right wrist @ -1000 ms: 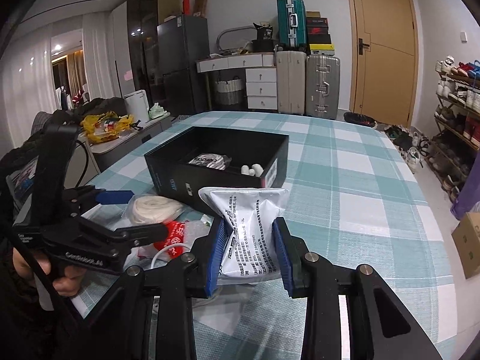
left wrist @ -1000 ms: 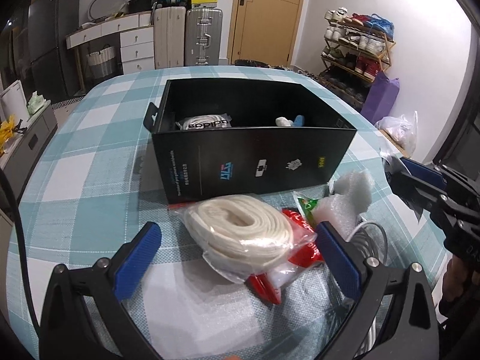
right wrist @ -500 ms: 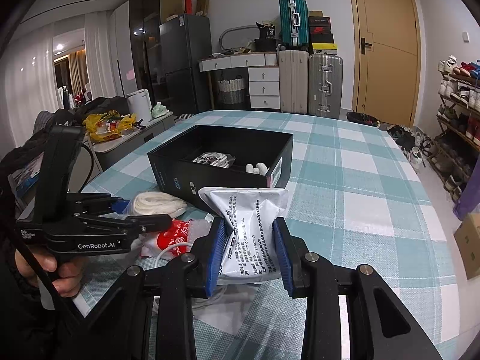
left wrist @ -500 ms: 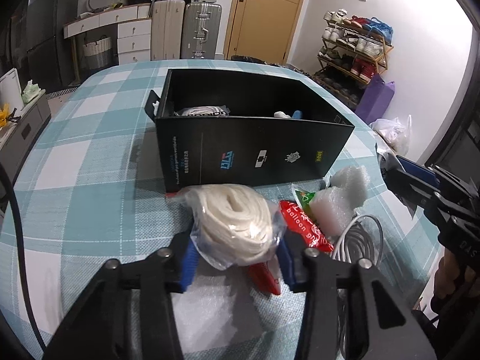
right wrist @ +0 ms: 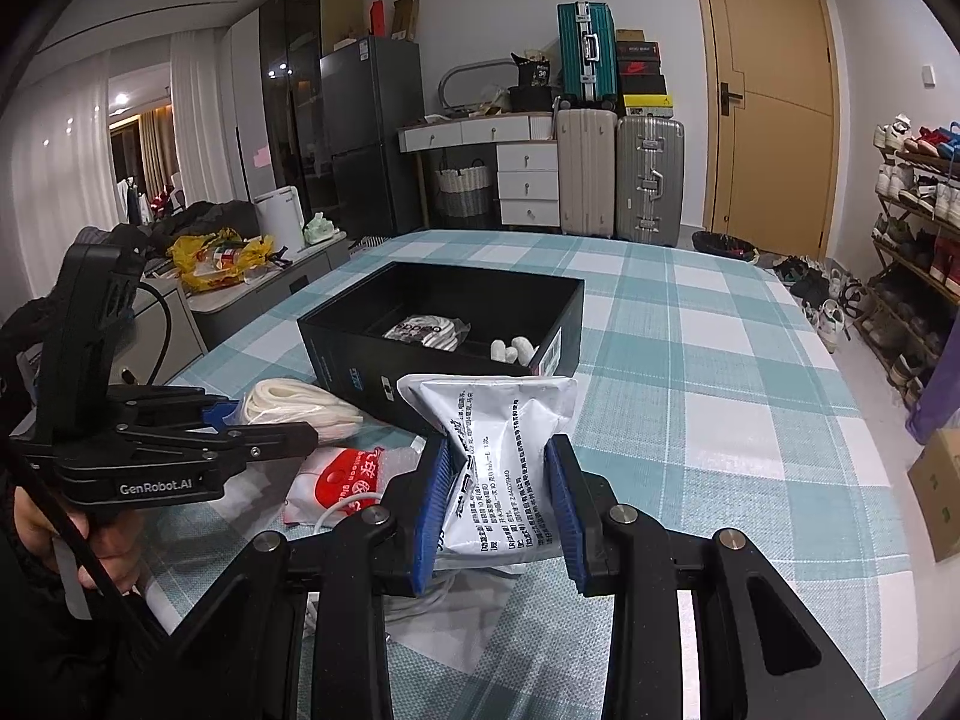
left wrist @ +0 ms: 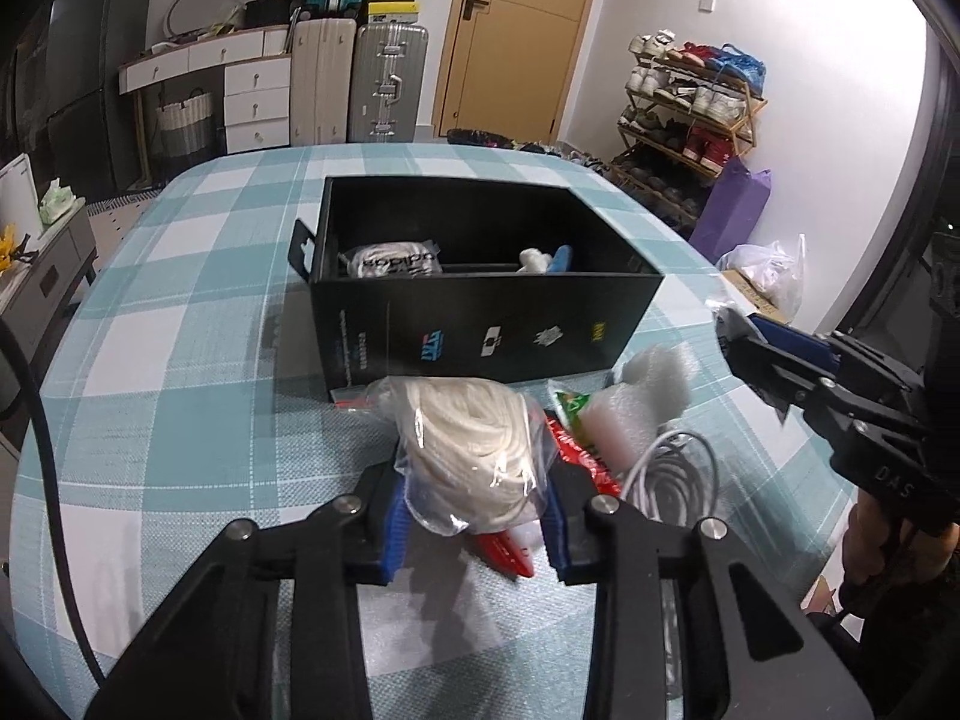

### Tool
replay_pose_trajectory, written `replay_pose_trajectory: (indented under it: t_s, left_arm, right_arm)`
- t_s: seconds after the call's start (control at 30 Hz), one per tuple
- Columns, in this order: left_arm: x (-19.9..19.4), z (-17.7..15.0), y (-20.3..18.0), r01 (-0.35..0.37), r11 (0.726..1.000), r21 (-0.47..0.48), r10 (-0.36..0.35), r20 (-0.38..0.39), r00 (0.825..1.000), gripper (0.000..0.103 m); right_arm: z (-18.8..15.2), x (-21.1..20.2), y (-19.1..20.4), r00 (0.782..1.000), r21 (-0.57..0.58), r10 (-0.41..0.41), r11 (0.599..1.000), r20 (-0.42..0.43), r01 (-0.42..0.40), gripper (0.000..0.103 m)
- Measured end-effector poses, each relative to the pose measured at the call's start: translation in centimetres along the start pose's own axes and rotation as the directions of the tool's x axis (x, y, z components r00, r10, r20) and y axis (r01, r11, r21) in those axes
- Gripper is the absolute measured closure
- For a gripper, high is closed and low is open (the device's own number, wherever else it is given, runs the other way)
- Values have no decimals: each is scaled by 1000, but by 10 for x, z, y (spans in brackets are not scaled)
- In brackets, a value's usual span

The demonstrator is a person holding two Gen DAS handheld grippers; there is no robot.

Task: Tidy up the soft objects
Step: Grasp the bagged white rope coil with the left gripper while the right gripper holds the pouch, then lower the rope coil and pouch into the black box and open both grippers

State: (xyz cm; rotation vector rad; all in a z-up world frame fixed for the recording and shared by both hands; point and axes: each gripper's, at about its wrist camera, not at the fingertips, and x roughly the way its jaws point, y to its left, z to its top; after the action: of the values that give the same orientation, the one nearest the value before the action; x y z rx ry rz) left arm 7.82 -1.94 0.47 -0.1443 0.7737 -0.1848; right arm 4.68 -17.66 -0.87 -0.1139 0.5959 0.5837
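A checked table point(left wrist: 180, 324) bears a black box point(left wrist: 480, 330). In front of the box, the left gripper point(left wrist: 474, 525) pinches a bagged cord point(left wrist: 468, 450); beside it, the right gripper point(right wrist: 498, 510) squeezes a white pouch point(right wrist: 498, 456).

A teal and white checked bench point(right wrist: 708, 360) fills the foreground. Behind it a tan door point(right wrist: 771, 102) stands shut. Left of the door, two suitcases point(right wrist: 618, 177), one beige and one silver, stand side by side, with a teal case point(right wrist: 585, 57) and shoeboxes point(right wrist: 642, 75) stacked above them. A white drawer unit point(right wrist: 528, 180) stands just beside them, a dark fridge point(right wrist: 366, 132) farther left. A shoe rack point(left wrist: 690, 114) lines the right wall, a purple bag point(left wrist: 732, 213) beside it.
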Motion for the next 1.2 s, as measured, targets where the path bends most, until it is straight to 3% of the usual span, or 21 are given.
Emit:
replay_pose_trajectory:
  t_s: [0.63,1.2]
  left_arm:
    - [-43,19,-4,10,1000,22,-13,143,990,69]
    - [-69,50,9,-19,1000,21,13,267,964,69]
  right_arm:
    - [7,-14,5,997,30,47,998,67,-49,70]
    - [49,-36,23,981,29,86,995,175,-93,70]
